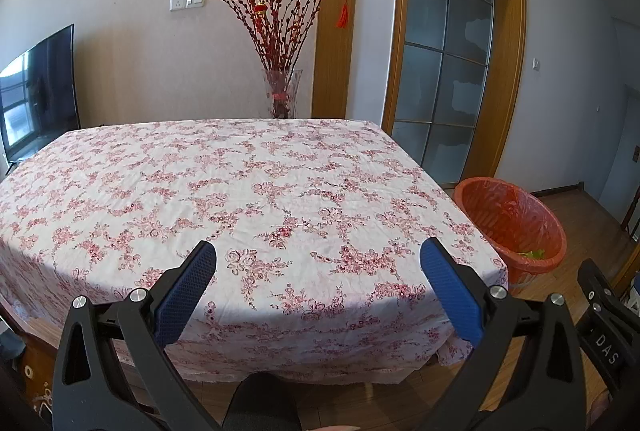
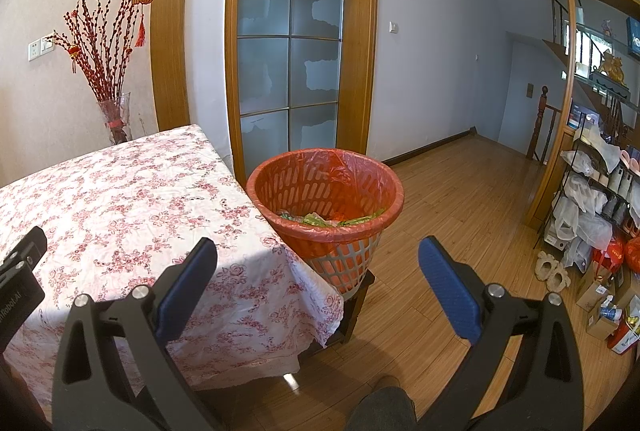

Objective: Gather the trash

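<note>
left wrist: above table (image 1: pixel 280 191) near edge, facing wall | right wrist: facing bin (image 2: pixel 324 187) | shared: table, bin

"DAS" on right gripper (image 1: pixel 608 335)

A table (image 1: pixel 248 191) draped in a white tablecloth (image 2: pixel 132 199) printed with pink and red flowers — the cloth hangs over the near edge and the right corner. The wooden plank floor (image 2: pixel 460 199) runs beside it. On the floor, just past the table's right corner, a small dark stand (image 2: pixel 356 305) carries a wastebasket (image 2: pixel 326 191) lined with an orange bag — green wrappers (image 2: pixel 320 219) lie inside.
</note>
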Available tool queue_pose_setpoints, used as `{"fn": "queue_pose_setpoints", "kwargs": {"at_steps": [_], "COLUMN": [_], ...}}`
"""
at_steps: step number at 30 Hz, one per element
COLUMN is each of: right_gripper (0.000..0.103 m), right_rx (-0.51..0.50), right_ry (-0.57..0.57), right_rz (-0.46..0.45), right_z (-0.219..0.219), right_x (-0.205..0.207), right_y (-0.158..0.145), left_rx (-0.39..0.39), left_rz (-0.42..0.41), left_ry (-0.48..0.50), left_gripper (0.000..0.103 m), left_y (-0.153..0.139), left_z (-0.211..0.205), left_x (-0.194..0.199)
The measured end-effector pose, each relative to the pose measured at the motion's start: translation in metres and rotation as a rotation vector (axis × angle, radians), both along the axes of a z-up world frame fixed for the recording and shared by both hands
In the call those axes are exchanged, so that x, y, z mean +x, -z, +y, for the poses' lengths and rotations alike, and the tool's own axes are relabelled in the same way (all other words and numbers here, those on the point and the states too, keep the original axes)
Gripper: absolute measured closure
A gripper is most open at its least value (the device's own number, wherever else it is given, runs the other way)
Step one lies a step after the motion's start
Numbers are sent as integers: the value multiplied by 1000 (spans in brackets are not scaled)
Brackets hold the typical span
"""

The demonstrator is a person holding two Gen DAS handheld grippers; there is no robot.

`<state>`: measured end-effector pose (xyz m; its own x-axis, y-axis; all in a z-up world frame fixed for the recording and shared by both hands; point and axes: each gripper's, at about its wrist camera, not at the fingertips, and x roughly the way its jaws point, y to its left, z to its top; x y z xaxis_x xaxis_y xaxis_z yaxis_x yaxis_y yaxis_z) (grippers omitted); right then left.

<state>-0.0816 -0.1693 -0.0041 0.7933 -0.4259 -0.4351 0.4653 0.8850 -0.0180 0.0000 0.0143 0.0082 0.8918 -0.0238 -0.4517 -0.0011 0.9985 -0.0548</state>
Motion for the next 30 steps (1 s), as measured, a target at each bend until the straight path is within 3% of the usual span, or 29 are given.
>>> {"fn": "queue_pose_setpoints", "kwargs": {"at_steps": [30], "right_gripper": [4], "right_rx": [0], "right_ry": [0], "right_rz": [1], "right_z": [1], "right_x": [1], "right_y": [0], "left_rx": [0], "left_rz": [4], "left_ry": [2], "left_gripper": [3], "left_y": [2], "left_z": [-1], "left_x": [-1]}}
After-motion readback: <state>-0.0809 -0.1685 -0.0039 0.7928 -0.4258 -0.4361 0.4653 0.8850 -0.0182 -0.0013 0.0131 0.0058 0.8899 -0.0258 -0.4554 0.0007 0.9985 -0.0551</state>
